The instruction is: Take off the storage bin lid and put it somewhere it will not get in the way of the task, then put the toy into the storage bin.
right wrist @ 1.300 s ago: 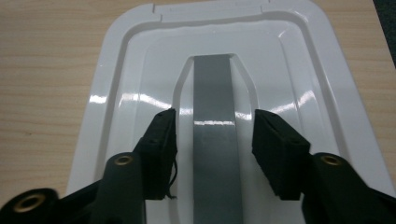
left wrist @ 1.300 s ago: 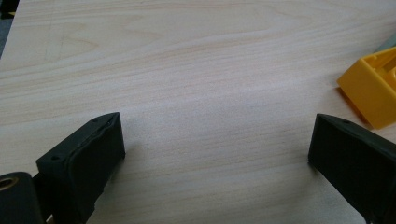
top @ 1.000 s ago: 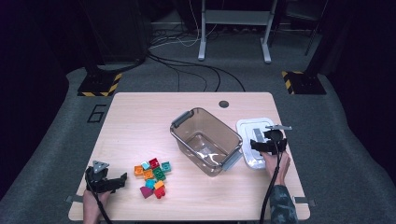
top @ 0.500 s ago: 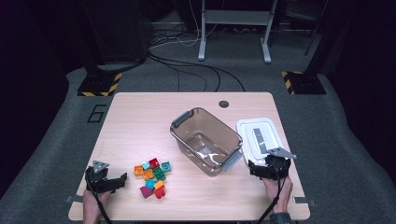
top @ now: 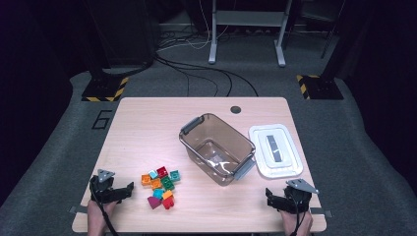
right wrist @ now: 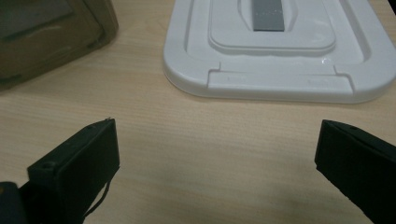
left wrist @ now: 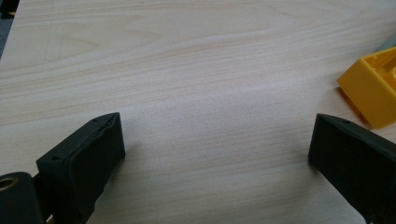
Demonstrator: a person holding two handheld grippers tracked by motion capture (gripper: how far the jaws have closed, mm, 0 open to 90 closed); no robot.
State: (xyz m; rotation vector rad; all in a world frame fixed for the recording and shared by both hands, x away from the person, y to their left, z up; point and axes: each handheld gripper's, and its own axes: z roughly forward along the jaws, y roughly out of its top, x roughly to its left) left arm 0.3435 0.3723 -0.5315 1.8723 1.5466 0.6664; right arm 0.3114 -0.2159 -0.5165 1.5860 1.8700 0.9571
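Tools apart at the near edge of the desk

Right tool (top: 272,198) rested low by the desk's (top: 147,123) near right corner, jaws just opened wide on nothing, the white lid (top: 275,151) lying flat just beyond it beside the brown bin (top: 217,148). Left tool (top: 125,189) sat near the left corner, jaws wide apart, empty, close to the coloured blocks (top: 161,186).

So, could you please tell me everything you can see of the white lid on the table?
The white lid is a rounded rectangle of glossy plastic with a raised centre panel, a grey handle strip and a flat tab on its near edge. It lies flat, top up, on the table just right of the brown bin. Nothing grips it.
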